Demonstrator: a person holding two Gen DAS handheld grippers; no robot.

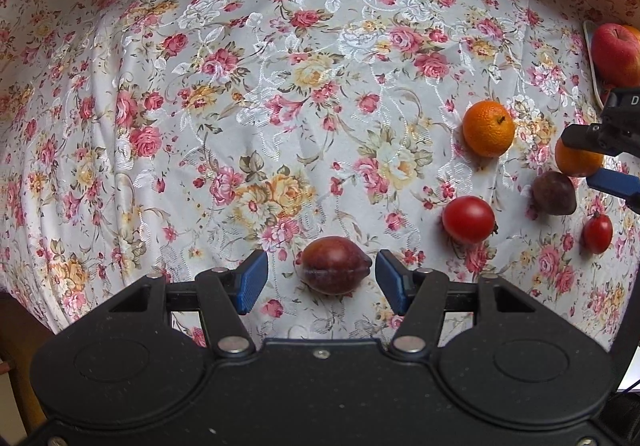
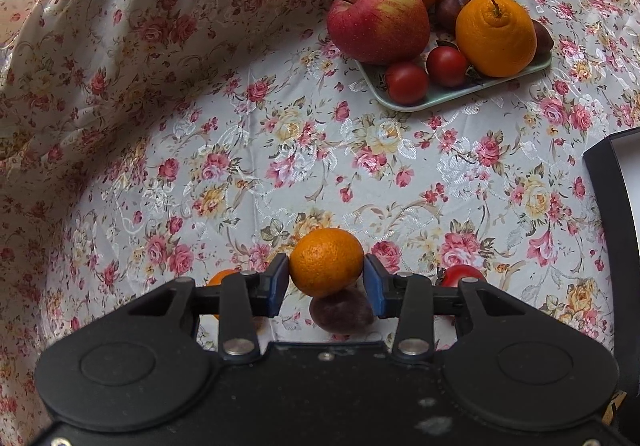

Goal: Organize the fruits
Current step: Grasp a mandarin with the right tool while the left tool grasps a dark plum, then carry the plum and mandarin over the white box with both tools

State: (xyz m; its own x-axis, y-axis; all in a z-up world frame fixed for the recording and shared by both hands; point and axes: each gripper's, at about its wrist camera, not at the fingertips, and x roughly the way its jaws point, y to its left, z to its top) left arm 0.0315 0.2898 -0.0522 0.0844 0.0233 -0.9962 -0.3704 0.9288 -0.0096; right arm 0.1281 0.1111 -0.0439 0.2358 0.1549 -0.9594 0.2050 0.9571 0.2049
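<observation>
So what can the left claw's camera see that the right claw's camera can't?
Only the left one: a plum sitting between the fingers of the open left claw. Only the right one: two big oranges and small tomatoes on the tray. Both: the tangerine inside the right claw, the red apple, the flowery cloth.

The left wrist view is taken from just behind the left gripper (image 1: 322, 274) and is aimed almost straight down, close above the floral cloth (image 1: 240, 93). The right wrist view is set likewise behind the right gripper (image 2: 326, 280), tilted steeply down but further forward, so the tray (image 2: 420, 101) at the far side is taken in. The loose fruit is shared: the mandarin (image 2: 326, 262) between the right jaws and the dark plum (image 2: 340, 316) under it are seen at the left view's right edge (image 1: 578, 161) (image 1: 554, 193).
</observation>
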